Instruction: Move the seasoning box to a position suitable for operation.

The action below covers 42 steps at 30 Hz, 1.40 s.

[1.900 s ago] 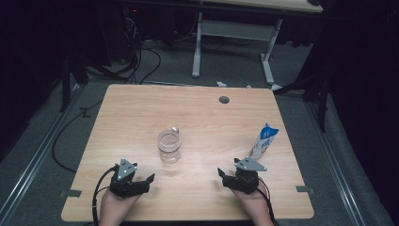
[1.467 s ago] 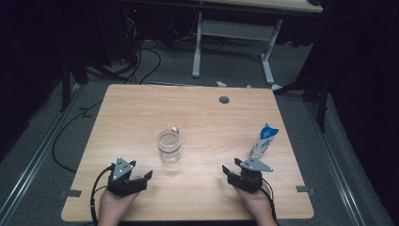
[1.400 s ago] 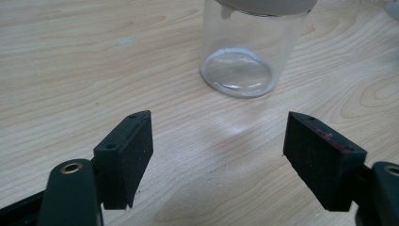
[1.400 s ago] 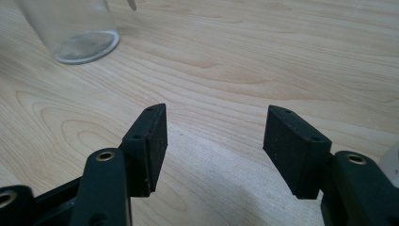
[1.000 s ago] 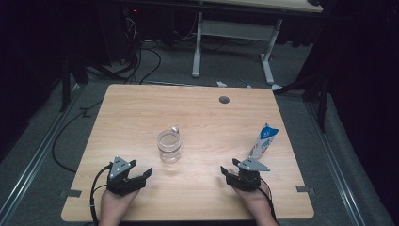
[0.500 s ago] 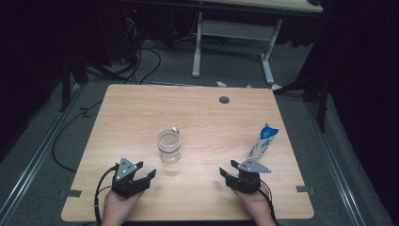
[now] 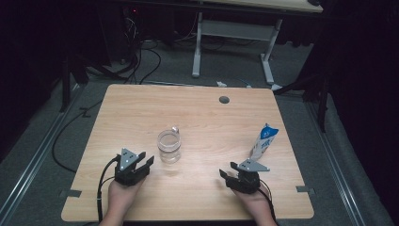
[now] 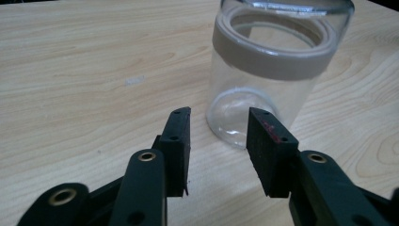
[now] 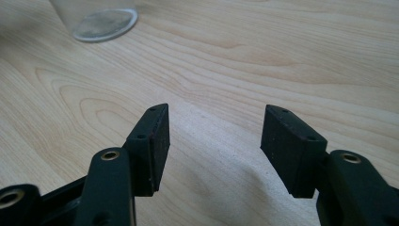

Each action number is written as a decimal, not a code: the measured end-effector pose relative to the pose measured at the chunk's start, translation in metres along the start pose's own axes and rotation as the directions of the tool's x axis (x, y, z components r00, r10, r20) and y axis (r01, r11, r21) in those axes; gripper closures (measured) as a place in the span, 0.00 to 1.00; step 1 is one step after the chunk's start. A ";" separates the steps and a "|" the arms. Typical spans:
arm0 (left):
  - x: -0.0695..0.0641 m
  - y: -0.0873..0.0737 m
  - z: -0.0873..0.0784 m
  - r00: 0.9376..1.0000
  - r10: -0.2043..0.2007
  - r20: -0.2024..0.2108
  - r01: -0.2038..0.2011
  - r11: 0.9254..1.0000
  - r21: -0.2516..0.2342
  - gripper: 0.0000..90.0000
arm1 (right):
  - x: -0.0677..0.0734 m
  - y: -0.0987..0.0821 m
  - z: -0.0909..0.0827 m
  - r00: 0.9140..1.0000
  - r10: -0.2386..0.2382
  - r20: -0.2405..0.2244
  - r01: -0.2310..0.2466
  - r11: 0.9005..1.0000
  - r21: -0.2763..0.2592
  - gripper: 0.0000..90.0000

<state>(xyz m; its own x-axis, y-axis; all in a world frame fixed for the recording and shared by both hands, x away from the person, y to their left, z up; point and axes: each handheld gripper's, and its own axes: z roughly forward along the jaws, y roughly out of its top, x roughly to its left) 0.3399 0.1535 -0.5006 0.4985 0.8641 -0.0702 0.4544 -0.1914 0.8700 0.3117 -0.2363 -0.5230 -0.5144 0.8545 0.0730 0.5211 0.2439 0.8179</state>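
A blue-and-white carton [image 7: 263, 142] stands on the wooden table [image 7: 141, 113].

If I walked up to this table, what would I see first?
You'd probably spot the clear glass jar first, standing near the middle of the wooden table, empty, with a grey band near its rim. The left claw points right at it from close by; its jaws have just been closing, with nothing between them. Over to the right stands a blue and white carton, just beyond the right claw, which sits open over bare wood.
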 end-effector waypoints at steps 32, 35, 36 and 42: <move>0.017 0.042 0.053 1.000 -0.010 0.013 0.010 1.000 0.007 1.00 | -0.003 0.004 -0.007 1.000 0.000 0.003 0.000 1.000 -0.025 0.50; 0.014 0.042 0.053 1.000 -0.002 0.018 0.002 1.000 0.002 1.00 | -0.002 0.003 -0.006 1.000 -0.004 0.002 0.004 1.000 -0.021 0.50; 0.014 0.041 0.052 1.000 -0.011 0.023 0.011 1.000 -0.003 1.00 | -0.002 0.003 -0.006 1.000 -0.004 0.002 0.004 1.000 -0.021 0.50; 0.010 0.039 0.046 1.000 -0.006 0.030 0.007 1.000 -0.011 1.00 | -0.001 0.004 -0.006 1.000 -0.008 0.003 0.008 1.000 -0.021 0.50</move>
<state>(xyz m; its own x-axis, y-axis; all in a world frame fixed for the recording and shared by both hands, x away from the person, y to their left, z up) 0.3964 0.1329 -0.4897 0.5175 0.8509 -0.0905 0.4496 -0.1805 0.8748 0.3101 -0.2389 -0.5167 -0.5162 0.8540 0.0643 0.5022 0.2410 0.8305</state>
